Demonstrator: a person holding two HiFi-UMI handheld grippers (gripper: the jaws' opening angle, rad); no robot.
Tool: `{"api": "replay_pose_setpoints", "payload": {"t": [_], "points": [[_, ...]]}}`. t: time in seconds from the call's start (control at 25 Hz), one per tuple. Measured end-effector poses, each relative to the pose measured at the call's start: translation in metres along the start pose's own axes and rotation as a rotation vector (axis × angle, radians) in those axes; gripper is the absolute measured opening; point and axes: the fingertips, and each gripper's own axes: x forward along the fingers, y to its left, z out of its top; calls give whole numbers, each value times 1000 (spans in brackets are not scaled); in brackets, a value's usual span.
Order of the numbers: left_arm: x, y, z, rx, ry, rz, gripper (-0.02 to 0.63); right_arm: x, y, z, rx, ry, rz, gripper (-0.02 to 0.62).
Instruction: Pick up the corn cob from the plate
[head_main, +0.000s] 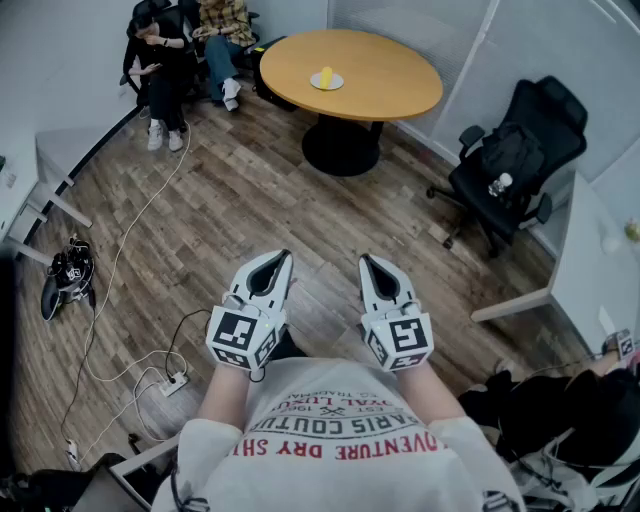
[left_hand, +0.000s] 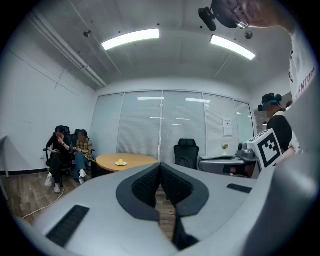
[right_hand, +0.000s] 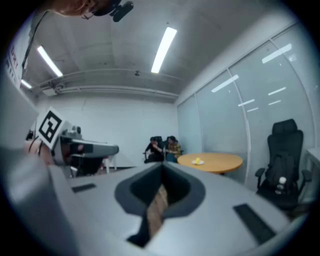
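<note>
The left gripper (head_main: 283, 257) has its jaws pressed together, empty. Well ahead of both tips, the corn cob (head_main: 326, 76) stands on its plate (head_main: 338, 85) on the round table (head_main: 390, 80), too small for detail. The right gripper (head_main: 366, 260) is likewise closed and empty. Both point level, side by side, and their marker cubes cover the hands.

The person holds 2 tongs out in front of the chest, side by side and a little apart. The left tongs (head_main: 283, 258) point level, toward the far side of the room. Their jaws are closed tight on nothing. The right tongs (head_main: 366, 262) are just the same. The left forearm (head_main: 222, 395) and right forearm (head_main: 432, 382) are bare.
</note>
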Motion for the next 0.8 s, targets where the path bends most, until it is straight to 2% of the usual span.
{"api": "replay_pose_setpoints", "payload": {"t": [0.32, 0.6, 0.8], "points": [[1, 3, -2, 4, 11, -2, 34, 3, 5, -3, 19, 4, 4, 29], [18, 13, -19, -31, 45, -12, 32, 15, -13, -20, 92, 39, -34, 29], [38, 39, -25, -55, 56, -23, 34, 46, -19, -25, 96, 60, -46, 29]]}}
